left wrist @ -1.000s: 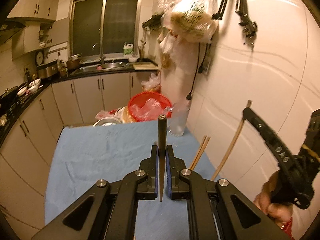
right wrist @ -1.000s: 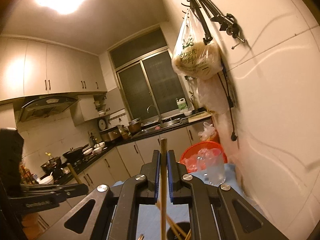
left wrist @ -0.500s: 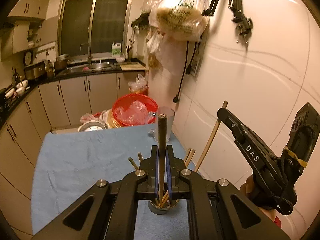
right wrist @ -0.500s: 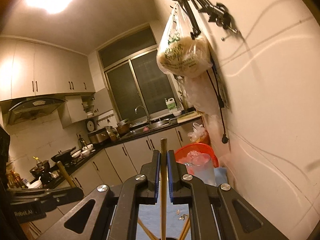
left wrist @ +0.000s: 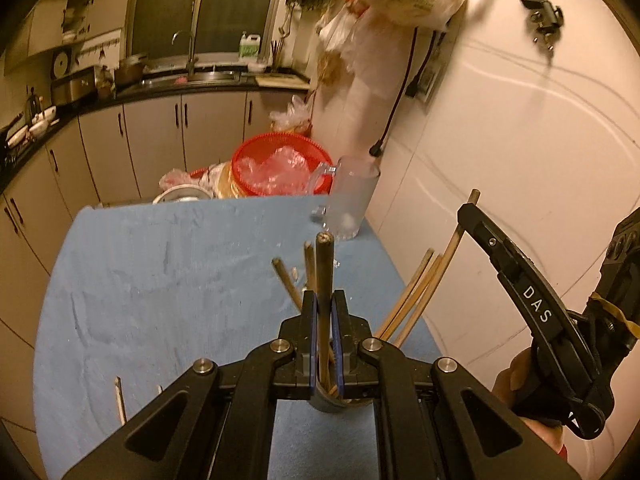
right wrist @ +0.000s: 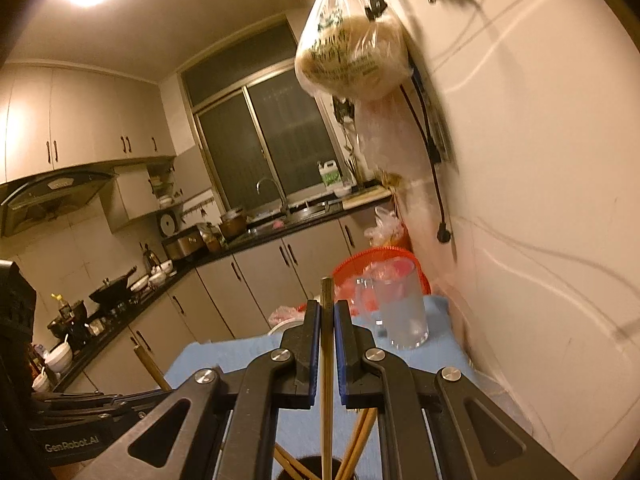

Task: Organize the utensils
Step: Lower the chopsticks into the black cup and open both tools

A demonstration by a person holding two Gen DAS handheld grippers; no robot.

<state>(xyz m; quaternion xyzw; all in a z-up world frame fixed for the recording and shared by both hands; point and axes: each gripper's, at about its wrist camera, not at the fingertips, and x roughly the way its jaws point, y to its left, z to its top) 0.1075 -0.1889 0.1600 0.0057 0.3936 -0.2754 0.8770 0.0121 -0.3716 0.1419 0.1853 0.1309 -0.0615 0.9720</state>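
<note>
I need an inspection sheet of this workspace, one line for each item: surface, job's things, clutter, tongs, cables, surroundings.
Surface: blue cloth covers the table.
Job's things: dark holder cup with chopsticks leaning out; a loose chopstick on the cloth.
Clutter: glass mug near the wall; red basket behind the table.
Tongs: left tongs shut on a dark chopstick; right tongs shut on a pale chopstick.
Cables: black cord hangs on the wall.
Surroundings: kitchen counter, sink, window.

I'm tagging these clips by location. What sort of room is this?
A home kitchen, most likely. There is a sink with a tap under the window, a range hood over a stove with a wok, and cabinets along the counter.
</note>
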